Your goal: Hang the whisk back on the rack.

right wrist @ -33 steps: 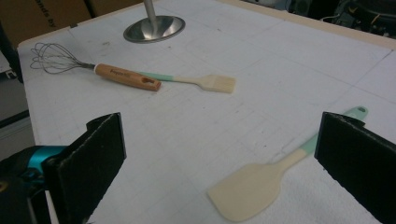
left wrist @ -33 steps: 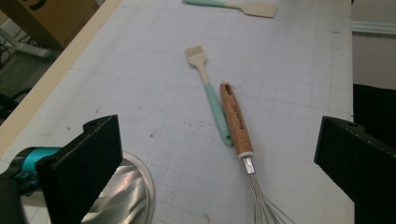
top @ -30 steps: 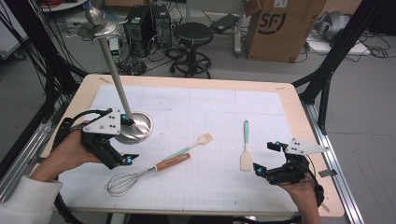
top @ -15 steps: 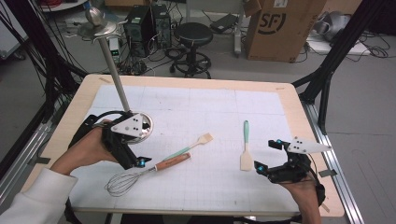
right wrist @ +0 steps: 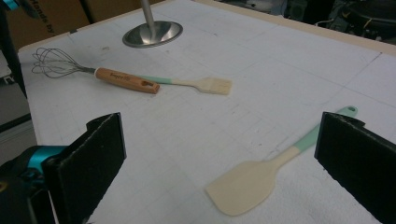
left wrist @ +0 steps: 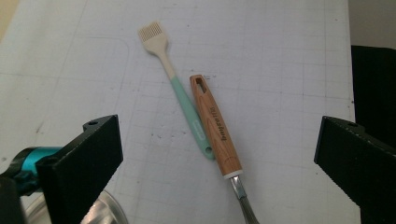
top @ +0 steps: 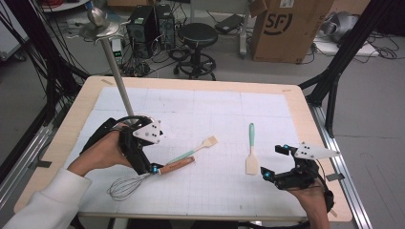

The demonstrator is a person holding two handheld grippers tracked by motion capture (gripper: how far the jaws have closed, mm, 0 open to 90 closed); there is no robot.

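White gridded paper covers the bench [top: 296,95], and the left gripper [left wrist: 219,154] hangs with its jaws wide over the whisk [top: 143,179], whose wooden handle lies touching the teal brush [top: 196,150]. Closing there, I judge, could pinch the brush too or roll the round handle away. No container stands here; the right gripper [right wrist: 219,158], jaws wide and empty, rests near the spatula [right wrist: 261,179].

The whisk [left wrist: 219,126] has a smooth wood-look handle and thin metal wires. The brush [left wrist: 175,84] looks matt, like silicone. The stand's base [right wrist: 152,33] is glossy metal; the table sheet [top: 215,114] looks like paper.
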